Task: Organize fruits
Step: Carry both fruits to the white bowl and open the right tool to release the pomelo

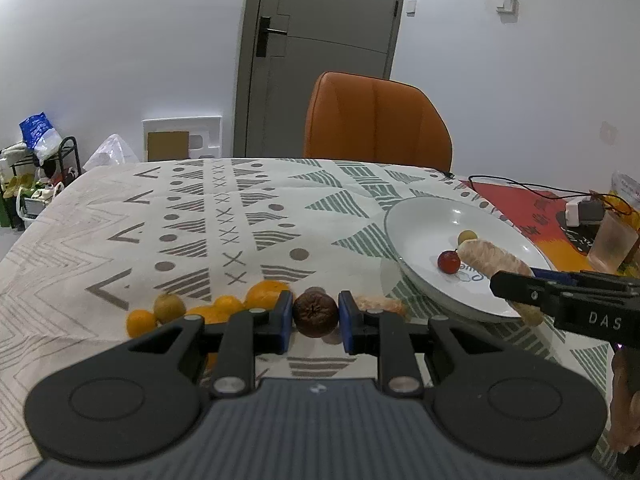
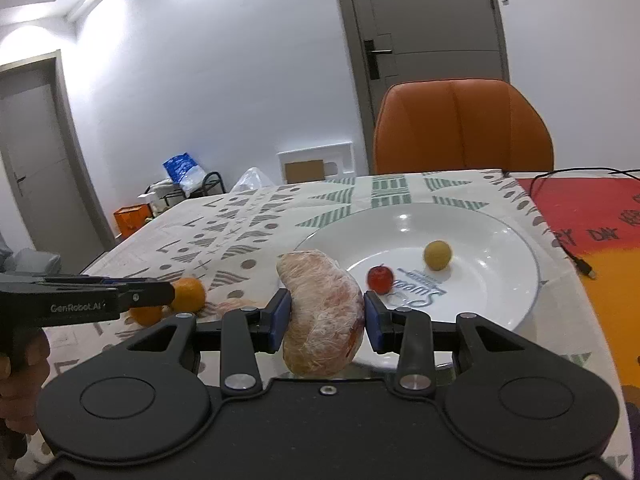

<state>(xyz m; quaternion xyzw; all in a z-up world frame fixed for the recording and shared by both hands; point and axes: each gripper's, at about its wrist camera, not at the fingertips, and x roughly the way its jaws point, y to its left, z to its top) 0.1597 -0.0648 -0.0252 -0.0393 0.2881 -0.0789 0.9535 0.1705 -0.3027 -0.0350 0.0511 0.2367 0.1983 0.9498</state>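
Left gripper (image 1: 315,316): We see its blue pads close on both sides of a brown wrinkly fruit (image 1: 315,313). It looks pinched tight, just above the table (image 1: 100,232).

Right gripper (image 2: 325,316): Our pads squeeze a peeled citrus piece (image 2: 322,312). The gap is mid-wide because the piece is fat.

Where the fruits are: The peeled piece hangs at about 7 o'clock of the white plate (image 2: 516,296), over its near rim. A small red fruit (image 2: 380,279) and a small yellow-green fruit (image 2: 438,255) lie in the plate. Oranges (image 1: 264,294) and a green-brown fruit (image 1: 169,307) sit on the table at 10 o'clock from the left gripper.

How the peeled piece will handle: We think it is soft, light and juicy. A hard squeeze could squash it. Holding its thick middle looks best, and that is where we have it.

How the brown fruit will handle: We think it is light with a dry skin. It is round, so we hold it across its widest part.

Pose: Both grippers point forward and sit nearly level. The right one reaches toward the plate. The left one is low by the oranges.
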